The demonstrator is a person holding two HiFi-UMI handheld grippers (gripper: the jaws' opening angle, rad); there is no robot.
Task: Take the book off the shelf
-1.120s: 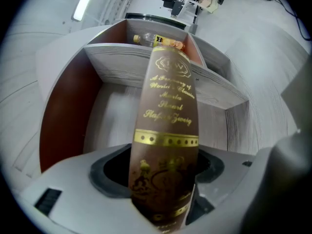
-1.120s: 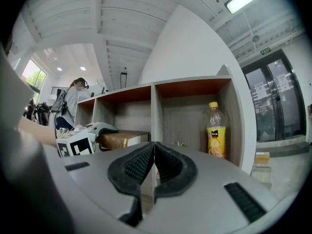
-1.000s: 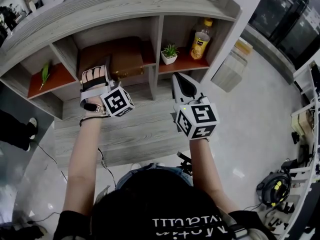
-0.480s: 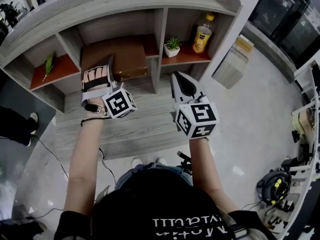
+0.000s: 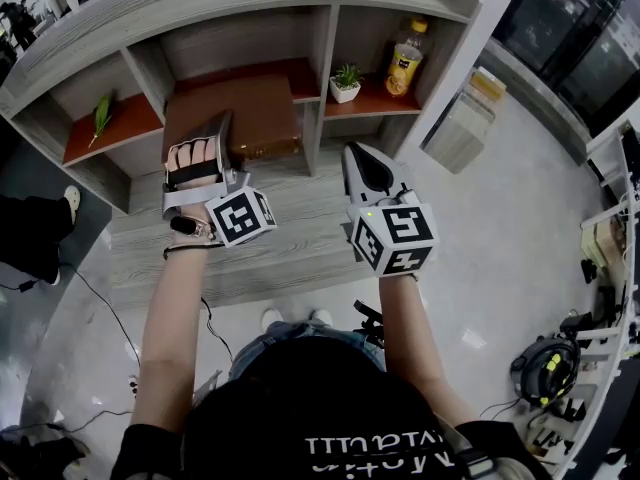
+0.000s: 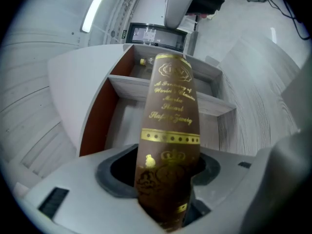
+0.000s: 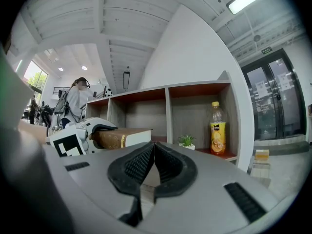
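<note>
1. The left hand-held gripper [image 5: 218, 138] is clamped on the brown book [image 5: 255, 118], gripping it at the spine. The gold lettering shows right between the jaws, which have just been closing in on it.
2. The book lies flat and level at the mouth of the middle compartment of the shelf [image 5: 240, 8], spine towards the person. Its near end juts out past the front edge. Whether its far edge touches the red shelf board, I can't tell.
3. The right hand-held gripper [image 5: 368, 163] is clenched on nothing, its ribbed pads meeting. It sits off to the book's right, apart from it, pointing level at the shelf.
4. In the right compartment an orange-juice bottle [image 5: 404, 58] stands upright, with a small potted plant [image 5: 347, 80] just beside it.
5. In the left compartment, a green leafy sprig [image 5: 102, 116].
</note>
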